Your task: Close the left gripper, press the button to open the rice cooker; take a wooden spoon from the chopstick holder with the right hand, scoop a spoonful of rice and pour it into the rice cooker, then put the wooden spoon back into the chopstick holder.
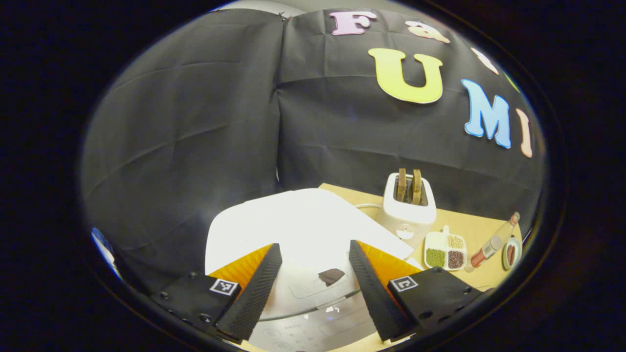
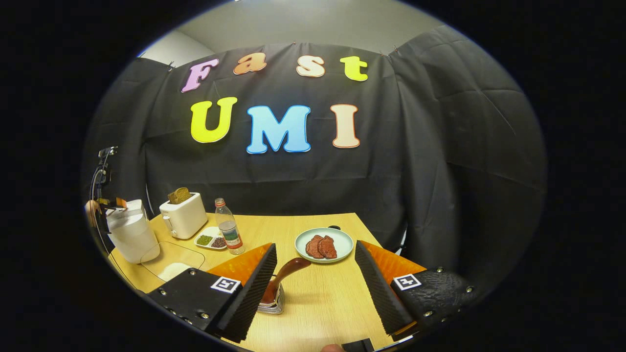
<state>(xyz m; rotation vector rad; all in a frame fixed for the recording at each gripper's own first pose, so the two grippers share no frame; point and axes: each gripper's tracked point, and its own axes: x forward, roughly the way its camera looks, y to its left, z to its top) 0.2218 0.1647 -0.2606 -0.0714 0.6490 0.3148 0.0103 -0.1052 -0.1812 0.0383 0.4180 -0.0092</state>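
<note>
Rice cooker (image 1: 303, 234) below parted fingers (image 1: 252, 288)

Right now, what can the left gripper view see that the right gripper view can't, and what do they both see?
Left gripper view alone: the rice cooker's closed lid from close above, between open fingers, with its button panel.

Right gripper view alone: the wooden spoon standing in the chopstick holder, and a clear container of rice.

Both: the toaster, divided bean dish, bottle, plate of meat and wooden table.
</note>
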